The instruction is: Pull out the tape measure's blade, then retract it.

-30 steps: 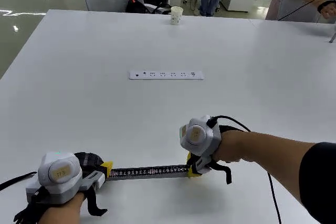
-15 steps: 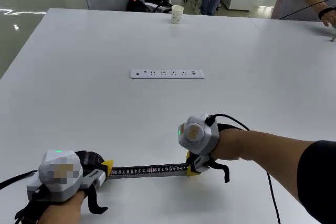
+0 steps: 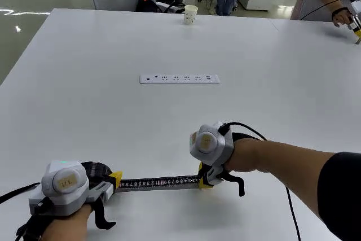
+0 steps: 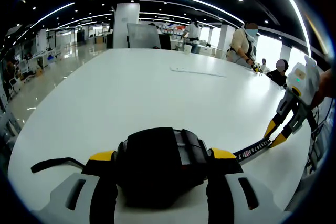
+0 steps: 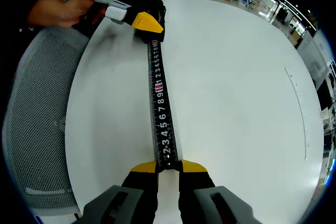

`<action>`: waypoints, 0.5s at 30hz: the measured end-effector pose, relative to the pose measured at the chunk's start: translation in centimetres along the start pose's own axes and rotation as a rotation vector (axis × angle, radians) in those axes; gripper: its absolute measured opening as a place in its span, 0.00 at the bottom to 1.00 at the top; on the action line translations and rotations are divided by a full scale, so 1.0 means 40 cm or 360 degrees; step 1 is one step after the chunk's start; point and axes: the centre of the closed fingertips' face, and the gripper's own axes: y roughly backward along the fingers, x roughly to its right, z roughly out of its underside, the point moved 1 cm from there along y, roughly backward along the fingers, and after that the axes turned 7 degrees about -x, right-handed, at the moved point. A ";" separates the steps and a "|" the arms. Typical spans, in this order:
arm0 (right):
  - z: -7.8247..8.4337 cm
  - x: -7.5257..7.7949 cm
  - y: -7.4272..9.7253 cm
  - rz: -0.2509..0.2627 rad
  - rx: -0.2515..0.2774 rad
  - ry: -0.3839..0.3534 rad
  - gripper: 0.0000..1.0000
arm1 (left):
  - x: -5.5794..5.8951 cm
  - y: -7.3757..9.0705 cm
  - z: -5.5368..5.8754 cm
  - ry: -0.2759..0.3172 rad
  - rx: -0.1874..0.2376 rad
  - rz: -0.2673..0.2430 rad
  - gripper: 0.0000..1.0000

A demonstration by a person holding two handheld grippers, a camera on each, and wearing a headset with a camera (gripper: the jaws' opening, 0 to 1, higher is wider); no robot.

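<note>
White bench (image 3: 169, 38): 1 tape measure (image 3: 99, 171); L gripper (image 4: 163, 156) clamps case (image 4: 160, 174), R gripper (image 5: 168, 167) pinches blade (image 5: 159, 103) tip.

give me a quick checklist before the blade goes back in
1. Left gripper clamped on the tape measure case: ok.
2. Right gripper pinching the end of the blade: ok.
3. Blade straight and flat on the table, no kink: ok.
4. Line between the grippers free; power strip and paper cup well away: ok.
5. Lock on the case released: cannot tell.
</note>
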 end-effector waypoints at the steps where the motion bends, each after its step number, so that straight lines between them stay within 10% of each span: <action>1: 0.000 0.000 0.000 -0.0001 0.0001 -0.0001 0.11 | 0.000 0.000 0.000 0.0000 0.0000 0.0000 0.65; 15: -0.010 -0.002 -0.003 0.0011 -0.0001 0.0049 0.11 | 0.001 0.001 0.001 0.0004 0.0001 0.0005 0.65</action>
